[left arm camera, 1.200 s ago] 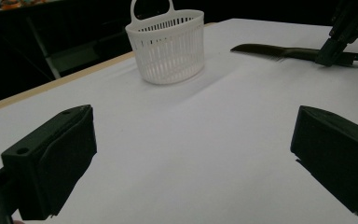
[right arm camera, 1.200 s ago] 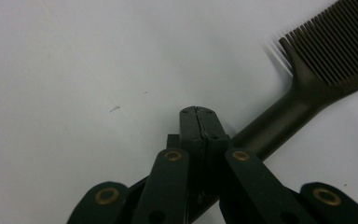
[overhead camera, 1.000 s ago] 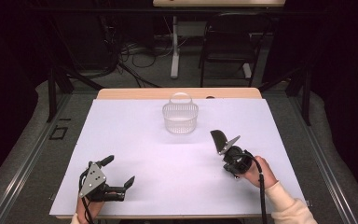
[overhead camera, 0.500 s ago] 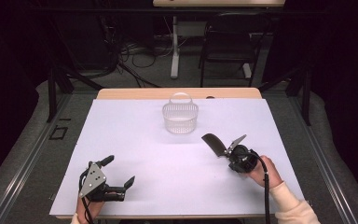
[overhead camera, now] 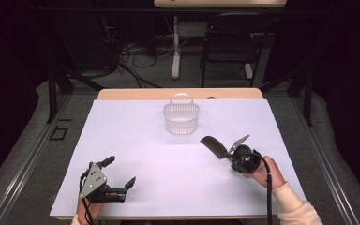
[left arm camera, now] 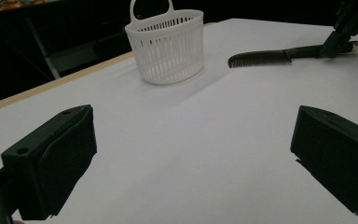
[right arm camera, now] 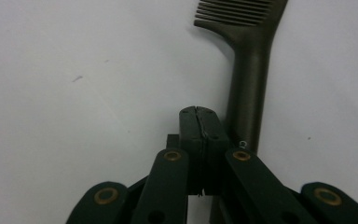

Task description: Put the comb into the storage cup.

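The dark plastic comb point(right arm camera: 249, 70) is cut off at the top edge of the right gripper view, its handle end hidden beneath the right hand-held gripper point(right arm camera: 199, 122); those jaws are pressed together beside the handle, and whether they pinch it cannot be told; the comb lies on the white-covered tabletop point(overhead camera: 136, 131), near the right side; black curtains and a dark chair point(overhead camera: 229, 37) stand beyond; the white slatted plastic basket point(overhead camera: 181, 118) appears empty; the left hand-held gripper point(overhead camera: 117, 173) rests spread, holding nothing.
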A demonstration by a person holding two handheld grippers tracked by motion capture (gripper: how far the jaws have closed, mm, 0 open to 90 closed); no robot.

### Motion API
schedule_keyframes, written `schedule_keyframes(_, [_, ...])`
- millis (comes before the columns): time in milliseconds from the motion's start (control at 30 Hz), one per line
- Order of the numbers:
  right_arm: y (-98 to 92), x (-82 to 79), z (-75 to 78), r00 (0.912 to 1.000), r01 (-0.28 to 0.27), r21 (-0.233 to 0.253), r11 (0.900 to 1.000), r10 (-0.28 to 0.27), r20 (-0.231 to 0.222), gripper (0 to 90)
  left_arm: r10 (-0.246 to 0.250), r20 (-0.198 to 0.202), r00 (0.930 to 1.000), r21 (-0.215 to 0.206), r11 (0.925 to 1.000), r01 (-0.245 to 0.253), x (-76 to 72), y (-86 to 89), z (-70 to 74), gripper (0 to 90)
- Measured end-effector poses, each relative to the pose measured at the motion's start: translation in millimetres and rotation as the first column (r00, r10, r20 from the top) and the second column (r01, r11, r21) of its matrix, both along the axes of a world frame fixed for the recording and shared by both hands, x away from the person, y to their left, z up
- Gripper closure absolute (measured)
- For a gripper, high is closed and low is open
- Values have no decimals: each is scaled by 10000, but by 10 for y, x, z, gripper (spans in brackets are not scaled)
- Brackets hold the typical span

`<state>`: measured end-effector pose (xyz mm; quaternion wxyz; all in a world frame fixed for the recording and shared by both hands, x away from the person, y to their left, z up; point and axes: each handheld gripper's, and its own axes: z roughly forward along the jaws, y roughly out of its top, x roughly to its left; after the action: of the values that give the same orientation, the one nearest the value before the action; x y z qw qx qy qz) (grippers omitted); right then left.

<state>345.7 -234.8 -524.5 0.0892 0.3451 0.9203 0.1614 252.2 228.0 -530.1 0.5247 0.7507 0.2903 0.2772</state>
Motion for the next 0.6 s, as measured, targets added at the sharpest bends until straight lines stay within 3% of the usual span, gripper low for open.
schedule_keyframes(267, [21, -52, 119, 9999, 85, 497, 9987, -81, -95, 696, 16, -18, 10000, -5, 10000, -16, 3, 0, -2, 1])
schedule_keyframes(400, [46, -85, 186, 9994, 250, 580, 9980, -237, -240, 513, -2, 9, 10000, -8, 10000, 2, -1, 0, 1, 1])
schedule_keyframes(600, [69, -116, 267, 9994, 342, 456, 9984, -343, 12, 303, 26, 11, 10000, -50, 10000, -26, -6, -2, 2, 1])
